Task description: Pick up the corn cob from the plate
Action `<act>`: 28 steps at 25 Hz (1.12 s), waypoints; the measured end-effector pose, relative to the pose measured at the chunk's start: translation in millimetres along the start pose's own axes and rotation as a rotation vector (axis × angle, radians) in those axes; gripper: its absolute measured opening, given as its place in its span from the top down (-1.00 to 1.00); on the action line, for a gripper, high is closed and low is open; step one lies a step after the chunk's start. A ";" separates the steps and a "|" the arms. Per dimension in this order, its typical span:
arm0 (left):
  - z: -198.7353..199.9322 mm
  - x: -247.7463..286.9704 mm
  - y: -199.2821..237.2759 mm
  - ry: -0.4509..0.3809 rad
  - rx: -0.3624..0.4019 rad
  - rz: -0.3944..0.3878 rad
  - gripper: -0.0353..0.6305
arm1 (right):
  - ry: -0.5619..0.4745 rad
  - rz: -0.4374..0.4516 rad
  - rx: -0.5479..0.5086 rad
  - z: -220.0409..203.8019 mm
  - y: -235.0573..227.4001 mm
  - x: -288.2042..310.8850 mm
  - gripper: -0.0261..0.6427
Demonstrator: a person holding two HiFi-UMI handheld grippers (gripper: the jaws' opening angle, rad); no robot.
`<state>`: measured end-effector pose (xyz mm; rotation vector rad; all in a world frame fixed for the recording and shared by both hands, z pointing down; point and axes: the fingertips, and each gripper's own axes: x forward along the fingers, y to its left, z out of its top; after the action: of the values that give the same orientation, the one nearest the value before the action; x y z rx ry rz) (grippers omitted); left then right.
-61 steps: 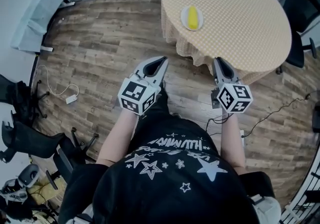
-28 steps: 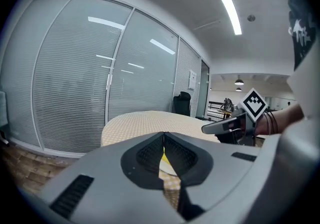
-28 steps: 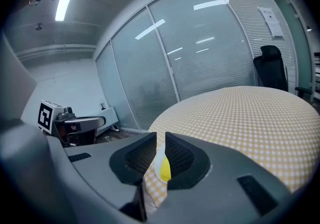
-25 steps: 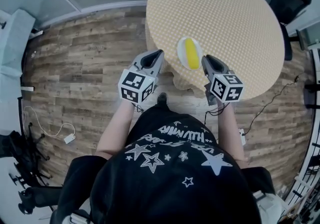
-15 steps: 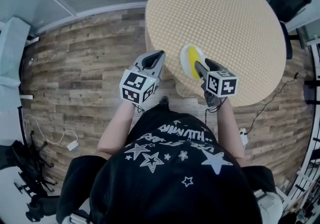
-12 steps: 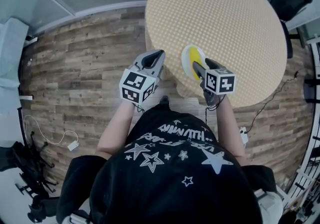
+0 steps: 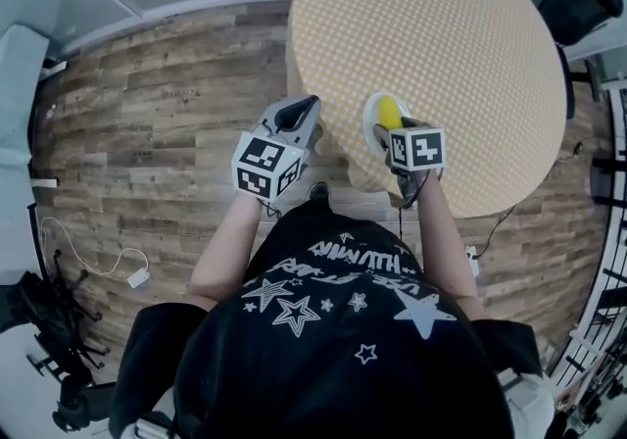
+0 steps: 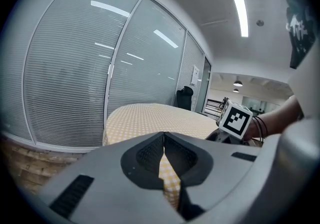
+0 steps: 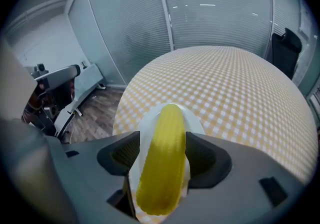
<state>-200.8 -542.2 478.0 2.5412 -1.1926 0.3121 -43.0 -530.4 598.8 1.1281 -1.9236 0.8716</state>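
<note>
Your right tongs (image 9: 162,138) are opening, tipped steeply down over the plate (image 7: 370,120), and the corn cob (image 9: 161,173) lies lengthwise in the gap between their 2 pads (image 9: 120,155). A strip of white plate shows between the cob and the pad on the 9 o'clock side, so they are not clamped on it. The cob is still lying on the plate, its far end pointing to 12 o'clock in the right gripper view. In the head view the plate sits close to the 7 o'clock edge of the round table (image 7: 441,25) with its yellow checked cloth, and your right marker cube (image 7: 413,148) covers the plate's 5 o'clock part. Your left tongs (image 7: 302,110) are together, tips meeting, with nothing between them. They hang off the table over the wooden floor (image 7: 167,84), just beside the table's edge, at 9 o'clock from the plate. From the left gripper view the right marker cube shows at 3 o'clock, above the cloth.
</note>
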 end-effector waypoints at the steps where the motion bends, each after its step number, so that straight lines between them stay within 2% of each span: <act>1: 0.2 0.4 2.3 -0.001 -0.002 0.002 0.87 | 0.016 -0.006 0.003 -1.5 -0.8 2.5 0.13; 10: 3.2 6.4 17.9 -0.006 -0.004 0.003 0.87 | 0.148 -0.096 -0.070 -13.3 -6.3 21.9 0.13; 15: -2.2 7.5 17.4 0.006 -0.006 -0.006 0.87 | 0.191 -0.076 -0.106 -12.6 -2.4 24.4 0.13; 21: -5.3 10.1 1.6 0.017 0.010 -0.030 0.87 | 0.161 -0.072 -0.137 -12.9 -2.4 22.7 0.14; 24: -6.4 8.5 -3.0 0.020 0.017 -0.035 0.87 | 0.131 -0.074 -0.199 -11.5 0.0 22.0 0.15; 28: -5.0 4.5 -4.1 0.018 0.025 -0.024 0.87 | 0.141 -0.088 -0.242 -17.8 0.1 19.0 0.15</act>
<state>-195.1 -541.1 483.3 2.5665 -1.1577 0.3458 -45.3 -523.5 623.7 0.9735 -1.7942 0.6338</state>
